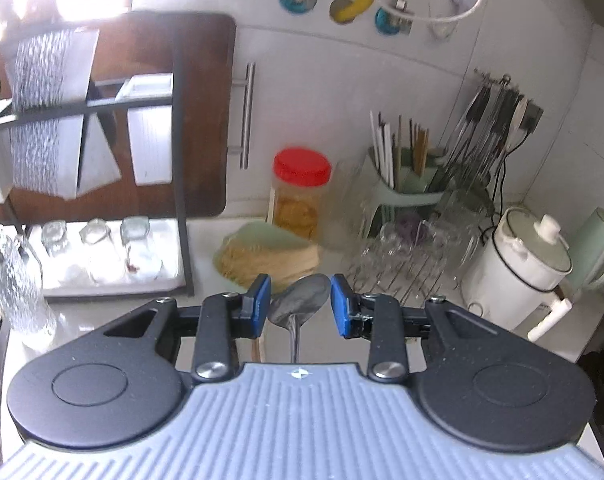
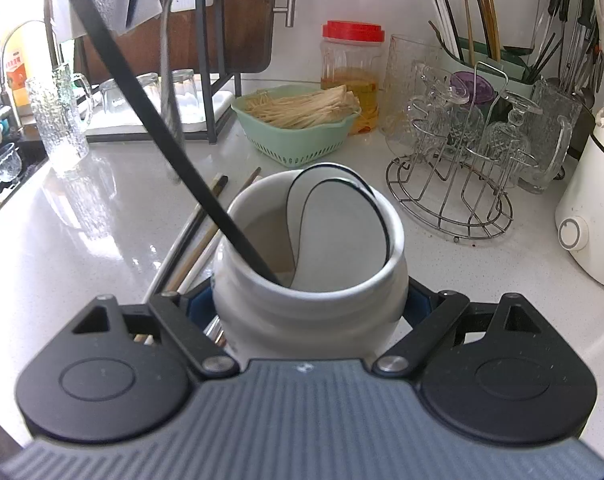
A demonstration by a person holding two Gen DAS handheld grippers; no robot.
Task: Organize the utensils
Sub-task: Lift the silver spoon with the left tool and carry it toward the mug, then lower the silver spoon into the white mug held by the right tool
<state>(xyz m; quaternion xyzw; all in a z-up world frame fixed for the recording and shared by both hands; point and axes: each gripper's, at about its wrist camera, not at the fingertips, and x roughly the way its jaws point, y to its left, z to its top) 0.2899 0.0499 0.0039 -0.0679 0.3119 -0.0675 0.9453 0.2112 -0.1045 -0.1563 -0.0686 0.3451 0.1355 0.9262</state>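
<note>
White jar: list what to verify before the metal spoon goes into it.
1. left gripper fingers grip the metal spoon by its bowl: ok.
2. right gripper clamped on the white jar: ok.
3. Jar base resting on the counter: cannot tell, hidden.
4. Room left beside the black handle and ceramic spoon: ok.
5. Spoon over the jar mouth: not ok, it hangs off to one side.
</note>
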